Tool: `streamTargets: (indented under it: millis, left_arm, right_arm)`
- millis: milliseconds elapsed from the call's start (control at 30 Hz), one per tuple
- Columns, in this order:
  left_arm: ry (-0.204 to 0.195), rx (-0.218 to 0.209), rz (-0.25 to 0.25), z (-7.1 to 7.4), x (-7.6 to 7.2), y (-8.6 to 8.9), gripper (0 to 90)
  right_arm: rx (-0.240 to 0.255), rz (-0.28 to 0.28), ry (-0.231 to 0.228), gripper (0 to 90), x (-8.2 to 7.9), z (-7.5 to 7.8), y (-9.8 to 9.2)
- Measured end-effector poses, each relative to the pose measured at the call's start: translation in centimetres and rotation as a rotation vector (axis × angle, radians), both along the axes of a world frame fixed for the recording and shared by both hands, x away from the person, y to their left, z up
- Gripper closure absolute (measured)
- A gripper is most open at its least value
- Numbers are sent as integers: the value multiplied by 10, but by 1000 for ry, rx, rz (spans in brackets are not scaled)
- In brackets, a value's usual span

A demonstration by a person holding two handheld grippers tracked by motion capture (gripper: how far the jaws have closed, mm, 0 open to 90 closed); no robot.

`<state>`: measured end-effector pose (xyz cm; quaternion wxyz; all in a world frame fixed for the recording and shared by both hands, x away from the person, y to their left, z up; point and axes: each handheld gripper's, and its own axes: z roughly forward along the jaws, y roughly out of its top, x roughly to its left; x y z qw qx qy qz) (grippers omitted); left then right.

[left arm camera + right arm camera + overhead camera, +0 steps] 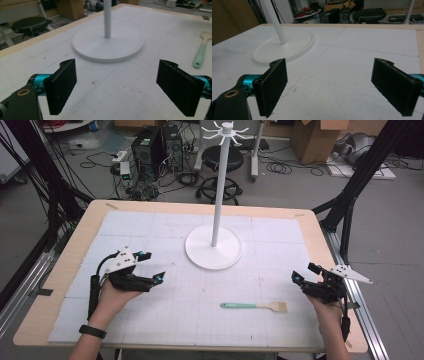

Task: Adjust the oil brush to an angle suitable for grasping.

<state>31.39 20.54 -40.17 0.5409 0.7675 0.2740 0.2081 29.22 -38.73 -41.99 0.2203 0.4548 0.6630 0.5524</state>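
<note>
The desk (310,227) carries a white mat, and at its centre stands a white hook stand (214,247) with a broad round base. At about five o'clock from that base lies a small spatula (254,306), mint handle and pale wooden blade, flat on the mat. It looks light, stiff and slim, so the handle's middle seems the best hold. The left gripper (151,266) sits at eight o'clock, the right gripper (303,272) at four; both have jaws spread wide and empty.
</note>
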Motion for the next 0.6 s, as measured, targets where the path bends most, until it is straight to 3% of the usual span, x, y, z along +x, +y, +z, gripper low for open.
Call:
streamTargets:
  millis: [133, 300, 400, 600]
  left_arm:
    - [-5, -25, 63, -7, -3, 27, 172]
    - [-12, -10, 118, -17, -8, 54, 168]
    - [-9, -33, 167, -20, -6, 70, 168]
    - [-3, -42, 202, -22, -6, 80, 167]
  right_arm:
    - [-6, 8, -6, 124, -1, 0, 1]
    - [-15, 10, -2, 124, -2, -1, 2]
    - [-13, 12, -4, 124, -2, 0, 2]
    - [-9, 10, -6, 123, -2, 0, 2]
